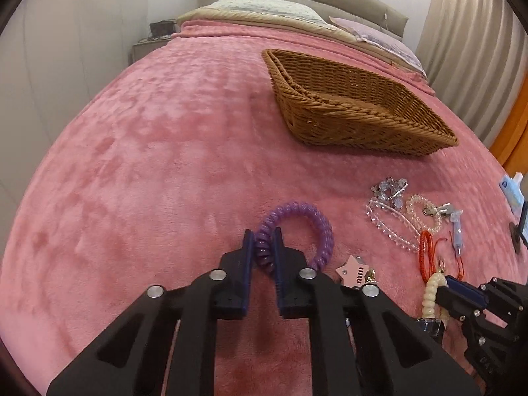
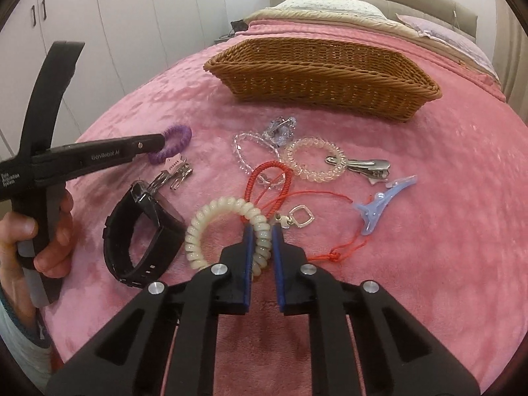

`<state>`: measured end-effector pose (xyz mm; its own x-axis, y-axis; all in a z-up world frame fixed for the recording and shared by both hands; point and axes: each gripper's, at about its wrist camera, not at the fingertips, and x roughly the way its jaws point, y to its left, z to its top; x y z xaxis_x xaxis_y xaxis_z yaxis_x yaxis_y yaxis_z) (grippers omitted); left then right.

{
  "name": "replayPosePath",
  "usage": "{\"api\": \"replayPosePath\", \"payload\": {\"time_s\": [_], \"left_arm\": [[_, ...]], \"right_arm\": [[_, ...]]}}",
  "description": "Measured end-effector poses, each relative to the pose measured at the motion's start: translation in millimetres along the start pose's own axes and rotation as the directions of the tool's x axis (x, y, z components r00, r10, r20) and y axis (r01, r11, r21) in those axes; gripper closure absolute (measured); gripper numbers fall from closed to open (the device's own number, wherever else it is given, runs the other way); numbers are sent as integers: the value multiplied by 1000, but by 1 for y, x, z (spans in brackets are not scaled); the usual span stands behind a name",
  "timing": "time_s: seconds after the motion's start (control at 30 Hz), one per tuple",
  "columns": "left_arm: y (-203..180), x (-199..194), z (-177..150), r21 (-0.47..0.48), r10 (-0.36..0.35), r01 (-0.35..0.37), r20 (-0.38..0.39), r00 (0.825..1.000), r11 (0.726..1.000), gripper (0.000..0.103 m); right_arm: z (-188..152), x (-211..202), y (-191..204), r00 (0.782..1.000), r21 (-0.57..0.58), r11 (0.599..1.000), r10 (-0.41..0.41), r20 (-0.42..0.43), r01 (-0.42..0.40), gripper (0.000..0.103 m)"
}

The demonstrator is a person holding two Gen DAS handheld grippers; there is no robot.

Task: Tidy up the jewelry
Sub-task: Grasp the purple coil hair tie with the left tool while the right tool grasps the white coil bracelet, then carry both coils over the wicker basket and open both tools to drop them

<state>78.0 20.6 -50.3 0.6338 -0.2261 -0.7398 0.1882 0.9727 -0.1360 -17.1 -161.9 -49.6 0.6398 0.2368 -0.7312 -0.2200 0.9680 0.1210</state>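
My left gripper is shut on a purple spiral coil band lying on the pink blanket; it also shows in the right wrist view. My right gripper is shut on a cream spiral coil band, seen in the left wrist view too. A brown wicker basket stands beyond. Loose jewelry lies between: a clear bead bracelet, a pink clear coil band, a red cord, a crystal ornament.
A black watch lies left of the cream band. A silver clip, a blue hair clip and a pink star clip lie on the blanket. Pillows and headboard are behind the basket, wardrobes at the left.
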Motion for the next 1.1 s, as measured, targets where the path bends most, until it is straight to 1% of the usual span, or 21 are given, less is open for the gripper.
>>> {"api": "replayPosePath", "payload": {"time_s": [0.17,0.37,0.47,0.53,0.57,0.67,0.77,0.87,0.93,1.0,1.1], "left_arm": [[0,-8,-1,2,-11,11,44,999,1000,95],[-3,-23,-1,15,-36,35,107,994,999,95],[-4,-36,0,16,-72,70,149,986,997,95],[-4,-45,3,5,-116,117,181,977,993,95],[-5,-49,5,-1,-138,141,195,971,990,95],[-13,-64,15,-1,-162,167,235,958,986,95],[-24,-79,35,12,-160,163,278,947,987,95],[-39,-87,67,29,-160,159,318,935,987,95],[-51,-84,88,45,-167,161,333,928,986,95],[-60,-73,105,59,-171,161,339,925,985,95],[-68,-47,126,51,-179,172,321,930,984,95]], "right_arm": [[-2,-6,-8,999,26,1000,11,33,-12,93],[-2,-22,-18,993,61,997,37,117,-44,94],[2,-30,-21,988,85,995,42,147,-55,94],[6,-38,-26,981,97,992,55,187,-74,94],[10,-45,-27,975,98,993,49,215,-71,94],[28,-58,-29,964,94,994,32,263,-59,94],[57,-68,-33,950,68,997,0,313,-23,94],[90,-68,-39,936,50,998,-45,348,29,94],[115,-62,-47,931,51,997,-64,358,49,94],[134,-52,-54,931,55,996,-85,354,70,94],[157,-29,-65,938,61,993,-112,329,97,94]]}}
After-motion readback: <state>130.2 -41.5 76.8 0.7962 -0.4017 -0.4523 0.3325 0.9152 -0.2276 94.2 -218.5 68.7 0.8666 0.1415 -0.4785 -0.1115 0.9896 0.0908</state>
